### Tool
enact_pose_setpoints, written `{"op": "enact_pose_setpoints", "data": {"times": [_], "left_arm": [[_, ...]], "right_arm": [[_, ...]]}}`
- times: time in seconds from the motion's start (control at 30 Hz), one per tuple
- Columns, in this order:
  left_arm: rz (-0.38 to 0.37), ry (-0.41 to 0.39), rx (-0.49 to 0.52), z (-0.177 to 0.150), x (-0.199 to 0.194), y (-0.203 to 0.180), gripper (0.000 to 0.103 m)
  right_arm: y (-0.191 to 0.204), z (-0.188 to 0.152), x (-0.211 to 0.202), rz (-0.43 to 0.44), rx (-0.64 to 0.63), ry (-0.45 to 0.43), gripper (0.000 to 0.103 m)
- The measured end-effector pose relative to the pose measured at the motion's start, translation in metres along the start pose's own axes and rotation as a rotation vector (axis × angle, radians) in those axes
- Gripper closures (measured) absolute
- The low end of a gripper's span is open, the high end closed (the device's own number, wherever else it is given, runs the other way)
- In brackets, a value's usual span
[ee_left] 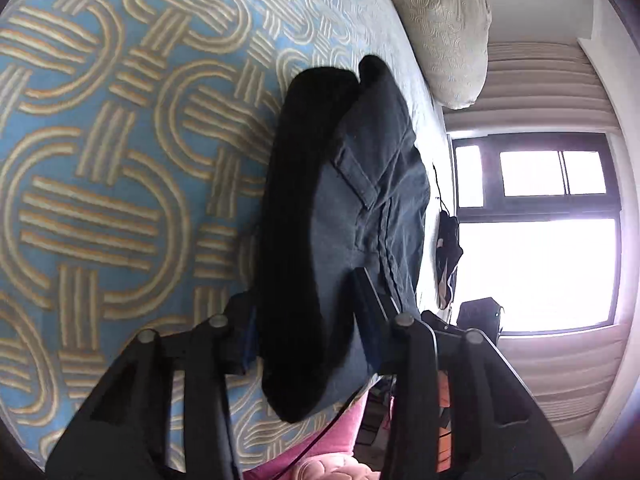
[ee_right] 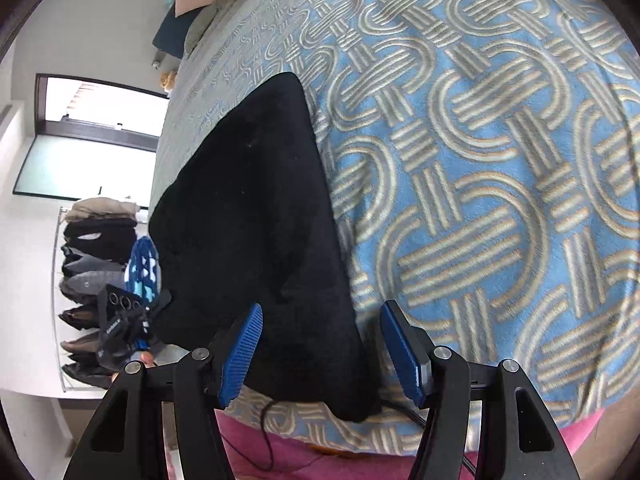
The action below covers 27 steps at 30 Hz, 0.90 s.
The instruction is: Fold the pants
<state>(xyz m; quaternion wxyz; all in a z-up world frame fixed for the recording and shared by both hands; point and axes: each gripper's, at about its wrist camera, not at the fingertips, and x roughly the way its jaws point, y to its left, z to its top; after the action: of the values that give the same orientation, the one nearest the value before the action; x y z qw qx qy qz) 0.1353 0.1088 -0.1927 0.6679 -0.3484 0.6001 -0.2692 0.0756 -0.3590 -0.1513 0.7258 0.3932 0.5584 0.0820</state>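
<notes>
Two grippers: left gripper [ee_left: 308,320] jaws clamp the pants [ee_left: 340,220]; right gripper [ee_right: 320,348] jaws wide.
Risk: one-sided hold lets the fold slump on the bed [ee_left: 100,160].

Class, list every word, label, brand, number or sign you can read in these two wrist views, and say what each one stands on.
White lettering on the black device beside the pants, in the right wrist view: too small and blurred to read.
Pants, patterned blanket, pillow and left gripper, left wrist view: no text shows.
Right gripper and the stacked clothes: no text shows.
</notes>
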Motion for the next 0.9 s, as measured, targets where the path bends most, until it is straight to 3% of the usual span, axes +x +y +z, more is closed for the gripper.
{"op": "enact_pose_setpoints", "data": {"times": [0.03, 0.1, 0.2, 0.23, 0.4, 0.43, 0.47, 0.5, 0.53, 0.6, 0.67, 0.73, 0.83, 0.9], "left_arm": [[0.018, -0.003, 0.018, -0.001, 0.001, -0.004, 0.059], [0.016, 0.014, 0.032, -0.001, 0.009, -0.01, 0.033], [-0.063, 0.042, 0.027, 0.006, 0.021, -0.014, 0.002], [-0.068, 0.049, 0.027, 0.009, 0.024, -0.016, 0.001], [-0.009, 0.072, 0.084, 0.017, 0.031, -0.026, 0.002], [0.002, 0.068, 0.092, 0.016, 0.029, -0.028, 0.005], [0.028, 0.057, 0.115, 0.013, 0.025, -0.032, 0.018], [0.053, 0.048, 0.157, 0.01, 0.022, -0.038, 0.031], [0.076, 0.034, 0.2, 0.006, 0.018, -0.043, 0.037], [0.104, 0.015, 0.242, 0.002, 0.01, -0.047, 0.062], [0.078, 0.005, 0.222, 0.003, 0.003, -0.042, 0.064], [0.084, 0.018, 0.197, 0.006, 0.007, -0.034, 0.063], [0.114, 0.035, 0.114, 0.013, 0.018, -0.019, 0.054], [0.099, 0.012, 0.093, 0.017, 0.019, -0.018, 0.041]], "right_arm": [[0.001, 0.004, 0.003, 0.018, -0.003, 0.006, 0.041], [0.003, 0.016, 0.014, 0.076, -0.005, 0.034, 0.04], [-0.001, 0.032, 0.032, 0.134, 0.025, 0.068, 0.039], [-0.001, 0.036, 0.036, 0.153, 0.034, 0.077, 0.036], [0.006, 0.053, 0.046, 0.183, 0.034, 0.086, 0.033], [0.011, 0.053, 0.046, 0.176, 0.025, 0.077, 0.041], [0.018, 0.051, 0.045, 0.154, -0.017, 0.055, 0.053], [0.022, 0.049, 0.044, 0.133, -0.046, 0.047, 0.078], [0.025, 0.047, 0.043, 0.104, -0.072, 0.035, 0.084], [0.028, 0.045, 0.04, 0.119, -0.081, 0.018, 0.088], [0.031, 0.047, 0.036, 0.141, -0.085, 0.003, 0.088], [0.032, 0.052, 0.042, 0.108, -0.099, 0.024, 0.083], [0.028, 0.06, 0.054, 0.07, -0.08, 0.081, 0.07], [0.031, 0.069, 0.059, 0.089, -0.056, 0.095, 0.063]]}}
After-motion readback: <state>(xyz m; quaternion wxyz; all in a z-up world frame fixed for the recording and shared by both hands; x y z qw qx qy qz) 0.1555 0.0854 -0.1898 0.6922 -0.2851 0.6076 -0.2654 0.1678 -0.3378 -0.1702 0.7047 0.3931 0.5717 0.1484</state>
